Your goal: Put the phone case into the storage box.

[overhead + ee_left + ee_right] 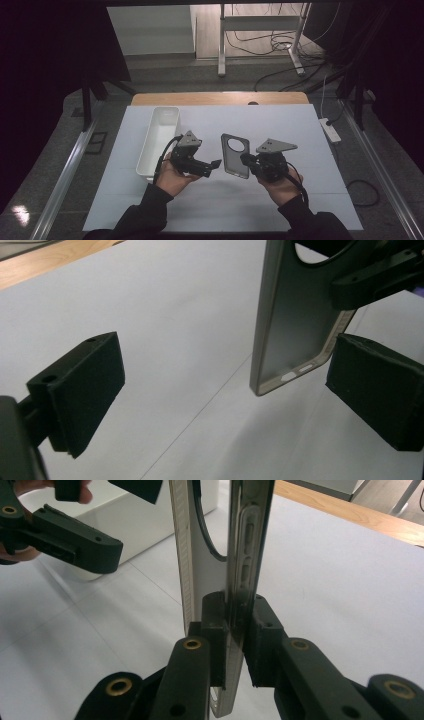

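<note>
A grey phone case (235,156) with a round camera hole is held up over the white table sheet (280,125). My right gripper (246,160) is shut on the case's right side wall; in the right gripper view the two pads (214,630) pinch that wall of the case (245,545). My left gripper (216,164) is open just left of the case. In the left gripper view its jaws stand wide apart, and the case's lower corner (292,335) hangs between them near the right pad (380,390), not touching.
A long white bin (159,140) stands at the left of the sheet, behind my left hand. A wooden table edge (220,98) runs along the far side. A power strip (330,129) lies on the floor at right.
</note>
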A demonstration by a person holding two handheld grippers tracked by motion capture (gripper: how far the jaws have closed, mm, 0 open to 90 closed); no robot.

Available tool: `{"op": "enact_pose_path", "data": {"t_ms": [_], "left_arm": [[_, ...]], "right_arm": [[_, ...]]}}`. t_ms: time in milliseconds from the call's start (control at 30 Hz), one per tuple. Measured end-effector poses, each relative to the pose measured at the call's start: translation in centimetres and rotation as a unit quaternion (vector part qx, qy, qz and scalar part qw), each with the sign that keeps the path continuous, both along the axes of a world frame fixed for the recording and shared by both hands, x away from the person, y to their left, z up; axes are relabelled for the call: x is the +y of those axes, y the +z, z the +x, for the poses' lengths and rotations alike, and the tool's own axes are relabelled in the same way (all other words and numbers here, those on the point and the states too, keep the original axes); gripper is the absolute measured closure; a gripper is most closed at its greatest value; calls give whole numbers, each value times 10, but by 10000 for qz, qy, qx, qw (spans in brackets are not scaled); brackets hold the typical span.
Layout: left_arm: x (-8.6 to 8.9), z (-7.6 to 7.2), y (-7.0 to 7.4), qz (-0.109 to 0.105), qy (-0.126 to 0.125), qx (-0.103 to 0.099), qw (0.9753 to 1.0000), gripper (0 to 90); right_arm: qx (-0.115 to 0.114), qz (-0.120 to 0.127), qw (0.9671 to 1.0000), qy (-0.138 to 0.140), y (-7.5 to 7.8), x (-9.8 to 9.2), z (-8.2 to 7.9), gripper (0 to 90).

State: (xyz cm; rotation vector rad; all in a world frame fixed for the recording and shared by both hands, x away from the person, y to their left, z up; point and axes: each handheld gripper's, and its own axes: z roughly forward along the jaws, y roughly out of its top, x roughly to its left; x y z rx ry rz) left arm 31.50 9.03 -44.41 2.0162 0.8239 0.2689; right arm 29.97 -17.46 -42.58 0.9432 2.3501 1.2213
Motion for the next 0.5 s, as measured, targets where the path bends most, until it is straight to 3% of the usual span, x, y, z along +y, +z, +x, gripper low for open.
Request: {"op": "enact_pose_path", "data": {"t_ms": [67, 200, 267, 300, 367, 400, 467, 500], "left_arm": [[-2, -3, 1, 35, -67, -131, 9999, 67], [-6, -7, 3, 141, -142, -226, 9995, 345], [-9, -8, 3, 203, -162, -214, 9994, 448], [-10, -9, 3, 227, -171, -191, 9994, 448], [-12, -9, 3, 250, -158, -139, 9995, 594], [-12, -9, 3, 270, -140, -113, 9995, 594], [-13, -9, 2, 245, -126, -17, 9996, 705], [-12, -8, 2, 229, -136, 36, 9996, 705]], "right_arm": [[14, -3, 10000, -11, -1, 3, -2, 805], [27, 13, 10000, 23, -1, 7, -5, 805], [30, 5, 10000, 29, -1, 7, -5, 805], [29, 28, 10000, 37, -2, 8, -6, 805], [26, 6, 10000, 42, -2, 9, -7, 804], [26, 6, 10000, 42, -2, 9, -7, 804], [43, 49, 10000, 71, -2, 10, -7, 805], [52, 59, 9999, 81, -2, 11, -8, 805]]}}
